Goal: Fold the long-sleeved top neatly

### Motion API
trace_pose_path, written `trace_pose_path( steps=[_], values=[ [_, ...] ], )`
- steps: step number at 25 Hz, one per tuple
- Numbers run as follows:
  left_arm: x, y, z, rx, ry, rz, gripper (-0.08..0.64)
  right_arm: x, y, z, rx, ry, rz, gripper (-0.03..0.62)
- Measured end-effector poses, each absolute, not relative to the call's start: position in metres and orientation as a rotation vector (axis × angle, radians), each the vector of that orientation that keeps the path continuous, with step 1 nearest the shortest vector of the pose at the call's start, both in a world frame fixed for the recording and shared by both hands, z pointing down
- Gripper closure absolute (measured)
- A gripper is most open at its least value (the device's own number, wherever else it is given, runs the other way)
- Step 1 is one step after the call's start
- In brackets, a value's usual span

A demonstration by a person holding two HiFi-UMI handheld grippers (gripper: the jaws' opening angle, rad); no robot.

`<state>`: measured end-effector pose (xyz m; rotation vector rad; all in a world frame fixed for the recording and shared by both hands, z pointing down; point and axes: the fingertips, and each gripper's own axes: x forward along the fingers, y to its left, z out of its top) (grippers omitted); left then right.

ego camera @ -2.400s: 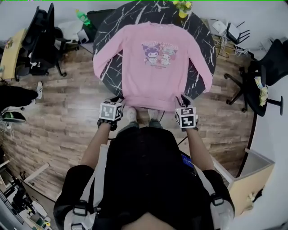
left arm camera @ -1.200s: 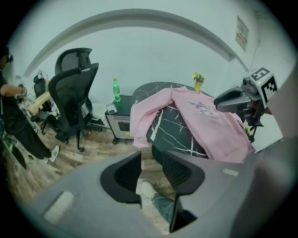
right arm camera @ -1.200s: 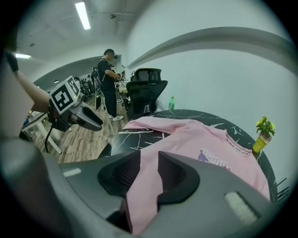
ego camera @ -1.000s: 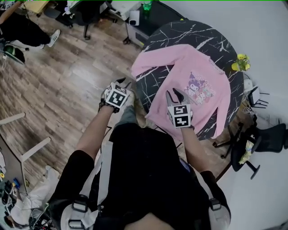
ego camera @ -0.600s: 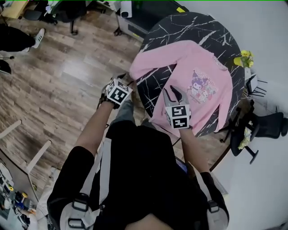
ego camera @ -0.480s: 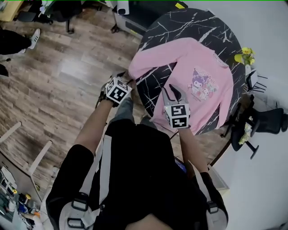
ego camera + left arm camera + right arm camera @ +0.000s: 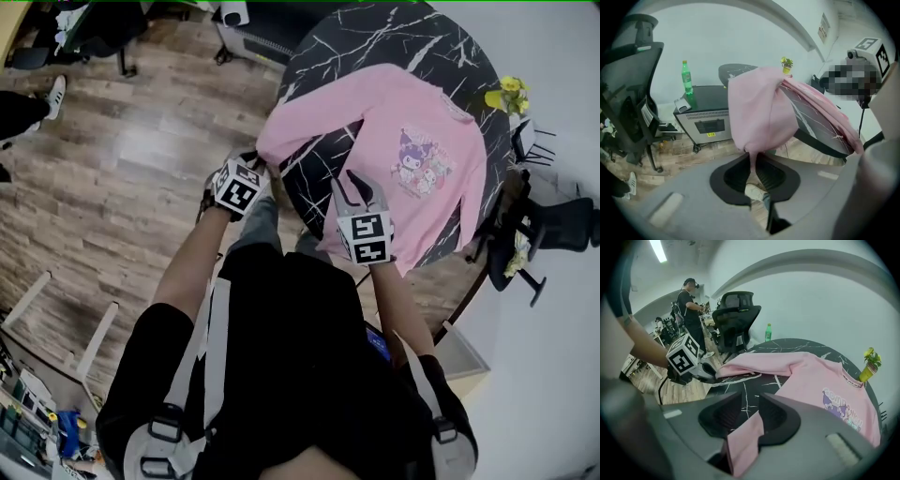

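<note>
A pink long-sleeved top [image 7: 394, 131] with a cartoon print lies flat on the round black marble table [image 7: 394, 37]. Its left sleeve [image 7: 300, 117] runs to the table's edge, and the cuff [image 7: 752, 157] hangs over it. My left gripper [image 7: 255, 164] is at that cuff, its jaws closing with a thin fold of pink cloth pressed between the pads [image 7: 771, 173]. My right gripper [image 7: 354, 187] is shut on the top's hem [image 7: 745, 437] at the near edge of the table. The left gripper [image 7: 710, 372] also shows in the right gripper view, at the sleeve's end.
A black cabinet [image 7: 705, 117] with a green bottle [image 7: 686, 77] on it stands beyond the sleeve, with an office chair [image 7: 628, 93] to its left. Yellow flowers [image 7: 509, 94] sit at the table's far rim. More chairs [image 7: 553, 225] stand to the right. A person [image 7: 691, 310] stands far off.
The head view has swung round to the table's left side. My left gripper has gone down to the left sleeve's cuff and closed on it. My right gripper still holds the hem.
</note>
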<state>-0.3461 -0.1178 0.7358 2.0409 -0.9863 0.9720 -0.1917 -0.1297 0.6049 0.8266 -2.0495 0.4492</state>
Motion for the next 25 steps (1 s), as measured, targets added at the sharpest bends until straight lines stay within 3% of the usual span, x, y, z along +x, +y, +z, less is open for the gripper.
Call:
trace_pose_path(
  steps=[11, 19, 25],
  values=[
    [-0.418, -0.12, 0.68, 2.043, -1.213, 1.116, 0.522, -0.231, -0.147, 0.597, 0.761, -2.151, 0.401, 0.476],
    [-0.435, -0.139, 0.631, 2.063, -1.323, 1.224, 0.522, -0.234, -0.149, 0.58, 0.766, -2.215, 0.373, 0.477],
    [-0.411, -0.176, 0.577, 2.171, -1.421, 1.349, 0.522, -0.195, -0.148, 0.567, 0.853, -2.225, 0.397, 0.477]
  ],
)
